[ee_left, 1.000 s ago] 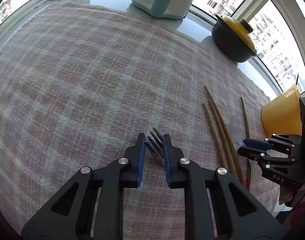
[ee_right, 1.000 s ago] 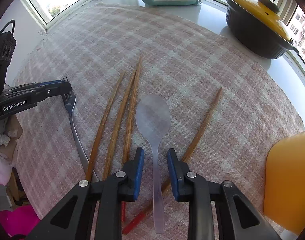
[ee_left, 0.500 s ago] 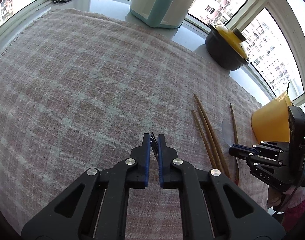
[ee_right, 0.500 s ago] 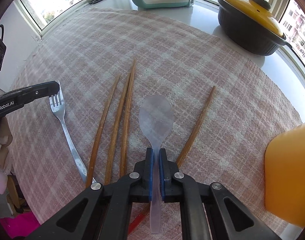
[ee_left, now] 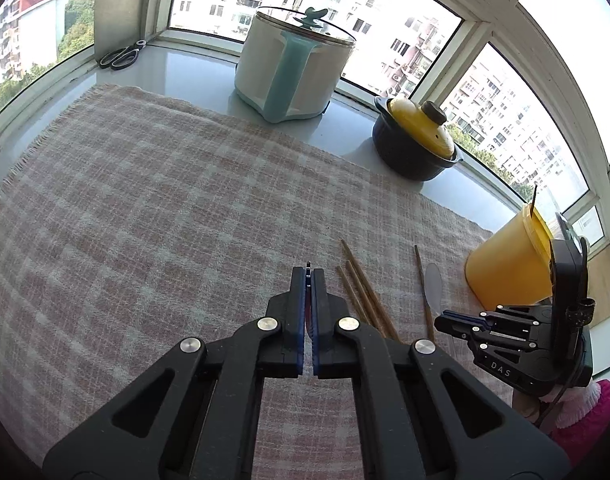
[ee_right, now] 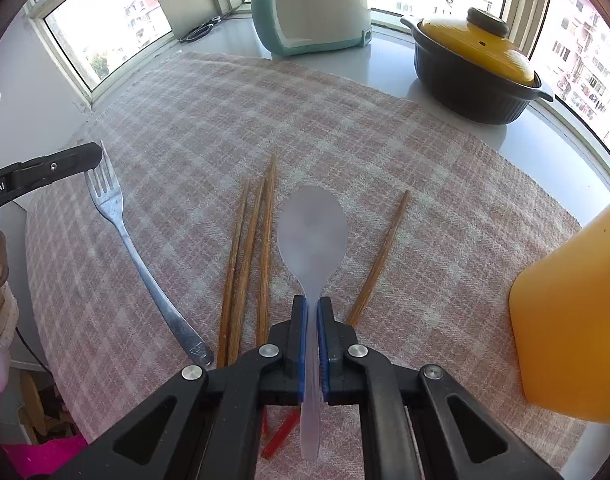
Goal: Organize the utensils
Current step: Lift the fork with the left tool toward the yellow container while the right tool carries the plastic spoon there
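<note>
Chopsticks (ee_right: 265, 240): four (one apart)

Sunlit bay windows (ee_left: 405, 32) wrap a grey sill (ee_left: 193, 76) — apartment blocks (ee_left: 501, 120) outside.

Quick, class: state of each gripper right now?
Left gripper: closed on the fork.
Right gripper: closed on the translucent spoon.

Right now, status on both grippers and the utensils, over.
Left gripper shut on fork. Right gripper shut on translucent spoon. Four chopsticks on cloth. Yellow holder right; path looks open.
</note>
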### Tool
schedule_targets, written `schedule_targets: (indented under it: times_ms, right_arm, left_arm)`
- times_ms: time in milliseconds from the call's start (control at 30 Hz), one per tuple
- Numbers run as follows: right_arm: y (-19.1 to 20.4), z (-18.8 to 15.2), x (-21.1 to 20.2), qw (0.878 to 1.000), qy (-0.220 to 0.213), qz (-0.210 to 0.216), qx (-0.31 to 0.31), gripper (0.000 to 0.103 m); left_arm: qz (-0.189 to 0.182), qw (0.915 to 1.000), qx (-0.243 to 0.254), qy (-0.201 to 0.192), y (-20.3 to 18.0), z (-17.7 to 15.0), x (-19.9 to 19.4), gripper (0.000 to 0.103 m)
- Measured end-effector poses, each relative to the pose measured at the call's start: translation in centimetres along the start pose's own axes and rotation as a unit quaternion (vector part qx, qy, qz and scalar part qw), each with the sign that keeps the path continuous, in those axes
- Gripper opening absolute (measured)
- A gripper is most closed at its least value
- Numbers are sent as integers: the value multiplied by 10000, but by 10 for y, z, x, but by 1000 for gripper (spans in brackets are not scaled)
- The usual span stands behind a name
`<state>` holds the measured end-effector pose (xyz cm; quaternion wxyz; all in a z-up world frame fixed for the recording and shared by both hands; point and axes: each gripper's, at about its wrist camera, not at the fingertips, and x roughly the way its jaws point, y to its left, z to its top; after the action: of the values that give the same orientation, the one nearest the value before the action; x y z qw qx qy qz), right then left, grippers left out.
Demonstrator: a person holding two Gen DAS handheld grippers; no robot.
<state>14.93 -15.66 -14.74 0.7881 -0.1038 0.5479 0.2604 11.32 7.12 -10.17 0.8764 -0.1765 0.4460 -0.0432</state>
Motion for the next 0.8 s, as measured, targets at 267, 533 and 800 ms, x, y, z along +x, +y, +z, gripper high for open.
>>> schedule_targets:
  times_ms: [267, 533, 800]
  right_arm:
    - [3, -4, -23, 9996, -274, -85, 11, 2]
    - [-2, -4, -54, 9976, -664, -107, 138, 2]
    - [-13, -11, -93, 9930, -1127, -125, 326, 2]
  left_arm:
    - [10, 9990, 302, -332, -18, 10, -22, 0]
    - [-108, 9968, 549, -579, -37, 21, -44, 0]
    - [-369, 9940, 698, -762, -65, 31, -62, 0]
